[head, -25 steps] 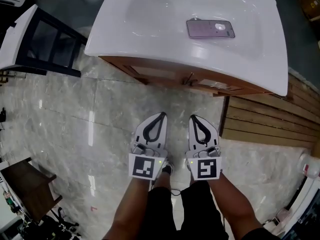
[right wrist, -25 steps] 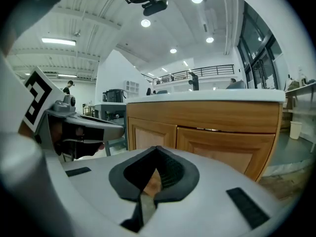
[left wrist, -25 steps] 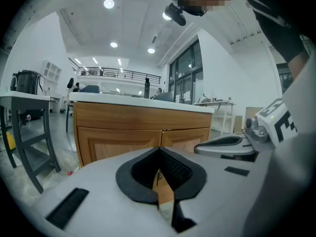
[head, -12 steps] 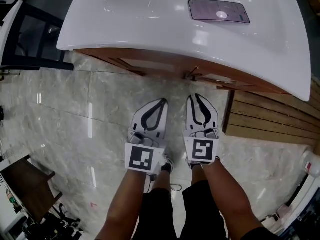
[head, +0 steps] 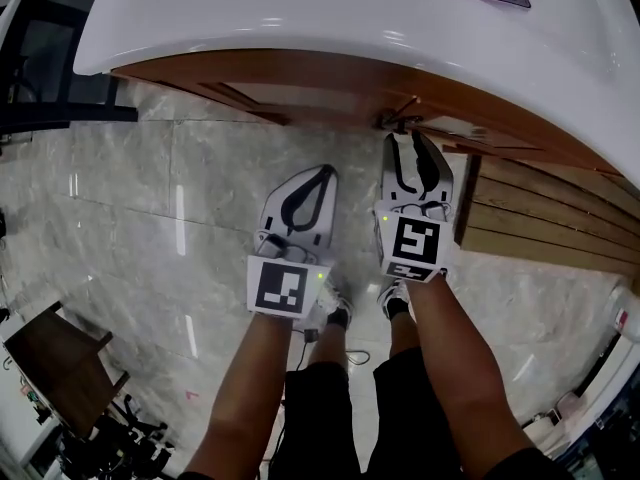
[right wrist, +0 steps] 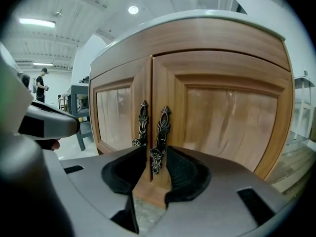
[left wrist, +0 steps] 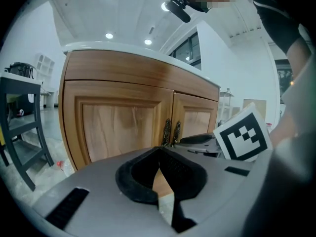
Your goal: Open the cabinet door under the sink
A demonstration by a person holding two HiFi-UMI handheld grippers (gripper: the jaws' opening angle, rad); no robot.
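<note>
The fingers (right wrist: pixel 192 174) of the right gripper (right wrist: pixel 157 153) are standing narrowly apart, having just been opening from the closed state of a second ago. The lower end of the right handle (right wrist: pixel 160 137) is sitting between them, with the pads not pressing on it. The left gripper (left wrist: pixel 160 152) is keeping its fingers (left wrist: pixel 133 181) together at the tips, with nothing between them.

Since the earlier frames both grippers are lower and closer to the cabinet. In the head view the right gripper (head: pixel 412 140) is now reaching under the front edge of the sink (head: pixel 300 18) at the handles, while the left gripper (head: pixel 322 173) is trailing behind over the marble floor (head: pixel 150 218).

The head view is hiding the door fronts beneath the sink's overhang. The gripper views are showing them: the right door (right wrist: pixel 222 112) and left door (right wrist: pixel 118 117) are both lying closed. The left gripper view is also catching the right gripper's marker cube (left wrist: pixel 242 137).

The right handle is running upright along its door's inner edge, beside the left handle (right wrist: pixel 142 125), where the doors meet.
</note>
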